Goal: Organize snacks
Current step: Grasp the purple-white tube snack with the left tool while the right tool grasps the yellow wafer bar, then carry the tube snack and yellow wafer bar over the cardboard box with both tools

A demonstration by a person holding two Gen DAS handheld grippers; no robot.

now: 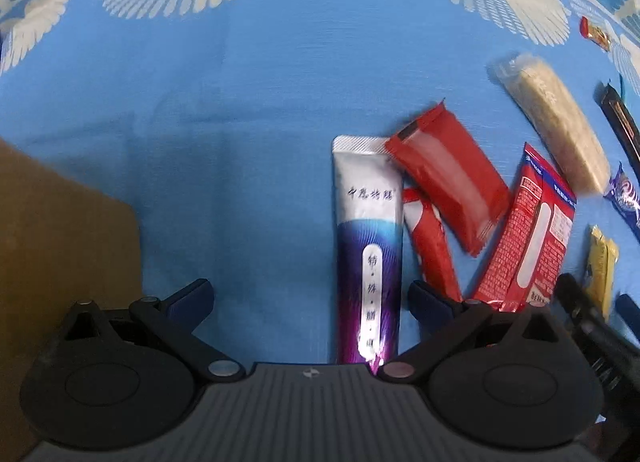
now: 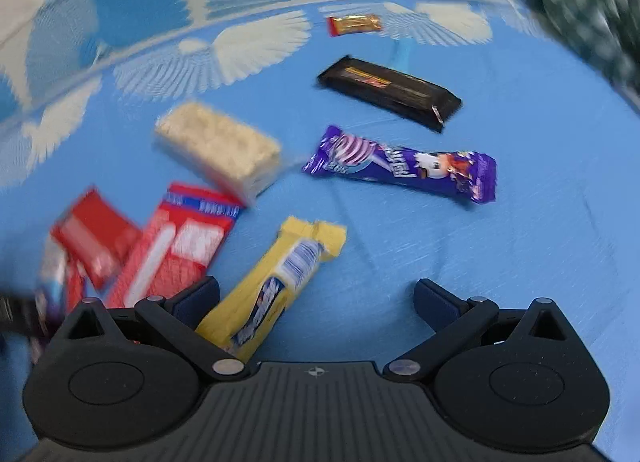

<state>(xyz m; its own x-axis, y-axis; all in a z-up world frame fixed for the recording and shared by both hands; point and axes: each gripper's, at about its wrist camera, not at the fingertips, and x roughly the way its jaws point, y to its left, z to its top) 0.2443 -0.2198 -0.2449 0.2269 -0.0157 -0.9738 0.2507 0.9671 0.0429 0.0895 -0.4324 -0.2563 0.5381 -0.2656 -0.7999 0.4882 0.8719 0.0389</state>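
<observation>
**Both grippers open above scattered snacks, nothing yet picked**

Left gripper (image 1: 310,298): fingers spread wide, nothing held. Between them, toward the right finger, a silver-and-purple tube with printed characters (image 1: 368,254), flat on the blue cloth with white fan pattern (image 1: 200,142). Just right of the tube: a narrow red-and-white wrapper (image 1: 430,250), partly under a plain red foil packet (image 1: 448,186); beyond those, a red printed packet with a white stripe (image 1: 528,238). Farther right, a pale rice-crisp bar in clear wrap (image 1: 560,130). At far left, a brown cardboard surface (image 1: 60,242), possibly a box; not clear.

Right gripper (image 2: 316,298): fingers likewise wide apart and empty, view smeared by motion. A yellow wrapped bar with blue lettering (image 2: 276,286) touching or just beside the left finger. Ahead, apart from each other: a purple wrapped candy bar (image 2: 404,166), a black wrapped bar (image 2: 392,92), and a small red-and-gold sweet (image 2: 354,24) near the cloth's patterned border.

Judged as an early step: snacks loose, nothing sorted, each gripper lining up on a piece. Next move, probably: centring the yellow bar between the right fingers, lowering to the cloth, closing across its narrow width. On the left, care needed with the overlapping red packets beside the tube.
</observation>
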